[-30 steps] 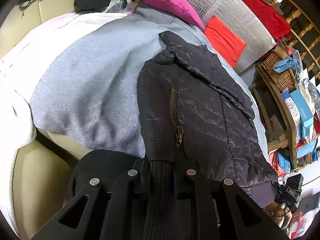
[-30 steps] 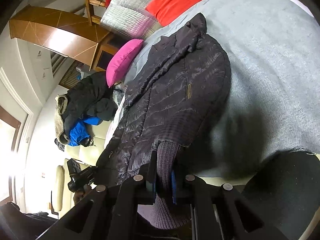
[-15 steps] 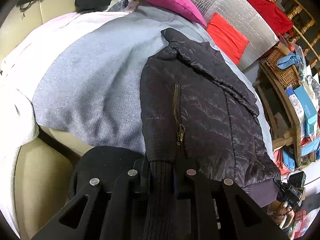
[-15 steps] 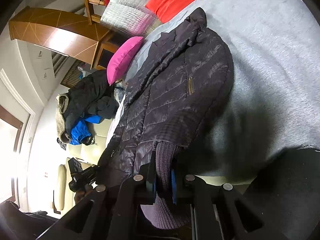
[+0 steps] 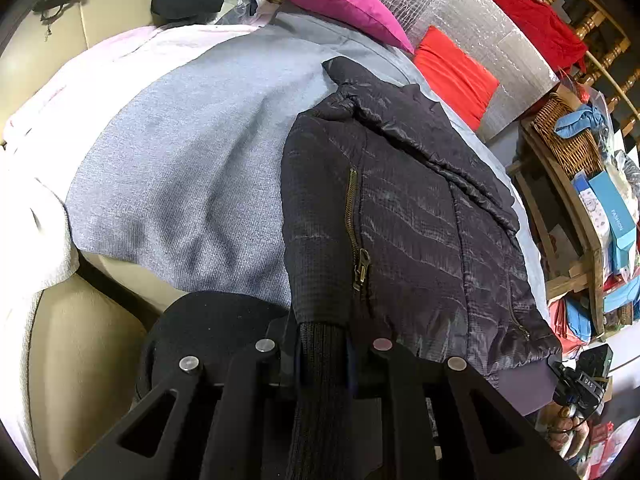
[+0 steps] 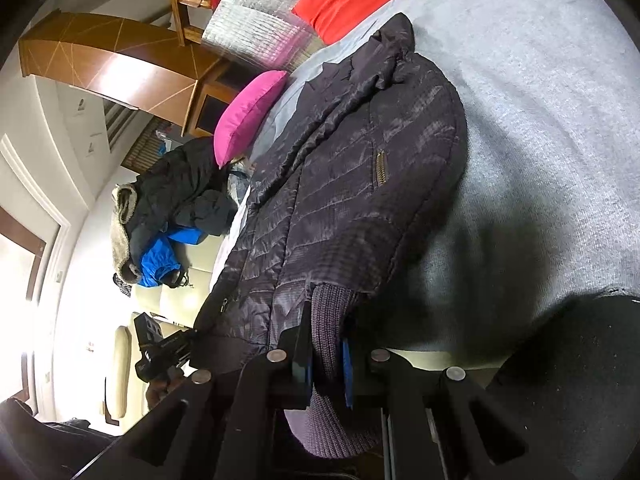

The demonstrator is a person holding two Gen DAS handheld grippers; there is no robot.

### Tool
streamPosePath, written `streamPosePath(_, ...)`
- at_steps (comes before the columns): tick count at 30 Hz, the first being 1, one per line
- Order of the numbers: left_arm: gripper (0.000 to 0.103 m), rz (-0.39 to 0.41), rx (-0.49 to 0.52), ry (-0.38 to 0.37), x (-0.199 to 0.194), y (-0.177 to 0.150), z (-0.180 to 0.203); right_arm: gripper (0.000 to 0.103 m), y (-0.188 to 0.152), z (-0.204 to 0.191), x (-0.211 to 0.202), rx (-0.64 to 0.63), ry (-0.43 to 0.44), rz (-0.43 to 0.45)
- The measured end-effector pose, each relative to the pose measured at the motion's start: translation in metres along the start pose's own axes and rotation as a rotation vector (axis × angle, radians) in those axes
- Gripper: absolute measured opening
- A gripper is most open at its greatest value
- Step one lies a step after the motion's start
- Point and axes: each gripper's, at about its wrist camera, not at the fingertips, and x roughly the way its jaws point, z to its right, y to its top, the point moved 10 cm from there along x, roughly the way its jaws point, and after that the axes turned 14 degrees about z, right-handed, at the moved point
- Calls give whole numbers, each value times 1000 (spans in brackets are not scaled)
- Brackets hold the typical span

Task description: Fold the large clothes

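Lying flat on a grey knitted blanket (image 5: 168, 168) over a cream sofa, the dark quilted puffer jacket (image 5: 400, 216) runs lengthwise away from both cameras, collar far, ribbed knit hem near. Left gripper (image 5: 322, 354) is clamped shut on the ribbed hem at one corner; right gripper (image 6: 326, 354) is pinched closed on the ribbed hem at the other corner. Brass pocket zipper (image 5: 354, 224) runs along the jacket's length. Readable text: "FASHION" on a blue box (image 5: 614, 216) on the wooden shelf; other labels too small. Magenta cushion (image 5: 344, 4) beyond the collar.
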Motion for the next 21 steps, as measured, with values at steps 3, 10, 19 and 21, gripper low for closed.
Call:
streamPosePath(3, 17, 0, -1, 0, 0, 0, 0, 12, 0, 0, 1, -1, 2, 0)
streamPosePath(10, 17, 6, -2, -7, 0, 0, 2, 12, 0, 0, 0, -2, 1, 0)
streamPosePath(19, 17, 3, -2, -11, 1, 0, 2, 12, 0, 1, 0, 1, 7, 5)
streamPosePath(21, 17, 2, -6, -13, 1, 1, 2, 12, 0, 2, 0, 4, 8, 5)
